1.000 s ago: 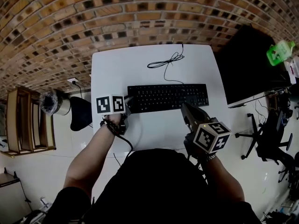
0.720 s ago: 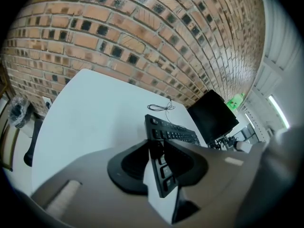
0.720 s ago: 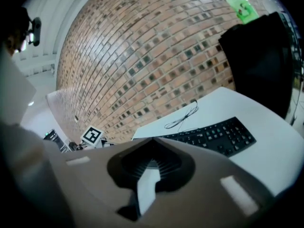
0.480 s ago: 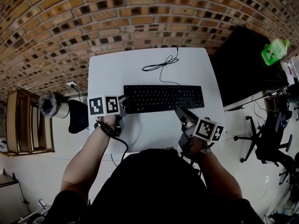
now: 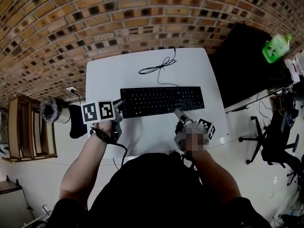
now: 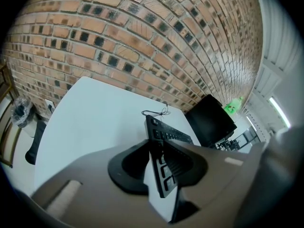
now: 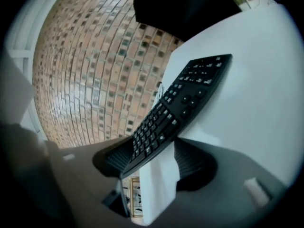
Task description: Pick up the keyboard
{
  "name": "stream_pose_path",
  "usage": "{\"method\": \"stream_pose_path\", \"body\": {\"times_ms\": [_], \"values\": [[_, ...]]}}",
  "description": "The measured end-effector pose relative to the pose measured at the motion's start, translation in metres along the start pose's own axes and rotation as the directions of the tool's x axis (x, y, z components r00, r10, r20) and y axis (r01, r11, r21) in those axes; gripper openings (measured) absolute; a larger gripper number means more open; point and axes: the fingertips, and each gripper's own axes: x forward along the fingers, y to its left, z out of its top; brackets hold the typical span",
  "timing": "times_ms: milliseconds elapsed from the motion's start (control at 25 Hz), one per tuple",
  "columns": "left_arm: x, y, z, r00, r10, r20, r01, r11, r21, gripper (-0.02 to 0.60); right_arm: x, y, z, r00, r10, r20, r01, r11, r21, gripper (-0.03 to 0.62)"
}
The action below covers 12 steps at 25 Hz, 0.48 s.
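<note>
White-topped counter (image 5: 102,75) stands against a red-brown brick wall (image 5: 71,23). At its left, the left hand-held gripper (image 5: 118,107) is closing, jaws clamped on the left end of the black wired keyboard (image 5: 161,100); the right hand-held gripper (image 5: 178,114) is opening, jaws loose around the keyboard's near right edge.

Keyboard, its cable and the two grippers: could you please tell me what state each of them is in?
left gripper: jaws closing, pads on the left end of the keyboard.
right gripper: jaws opening, keyboard between them, pads not pressing it.
keyboard: keys up, clamped at its left end only.
cable: loose tangle on the white table, beyond the keyboard.
</note>
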Motion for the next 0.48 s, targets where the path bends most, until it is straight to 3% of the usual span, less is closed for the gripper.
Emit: {"method": "stream_pose_path", "body": {"times_ms": [480], "values": [[0.001, -0.012, 0.001, 1.0, 0.001, -0.006, -0.001, 1.0, -0.013, 0.101, 0.025, -0.032, 0.029, 0.994, 0.056, 0.098, -0.069, 0.988, 0.135, 0.275]]}}
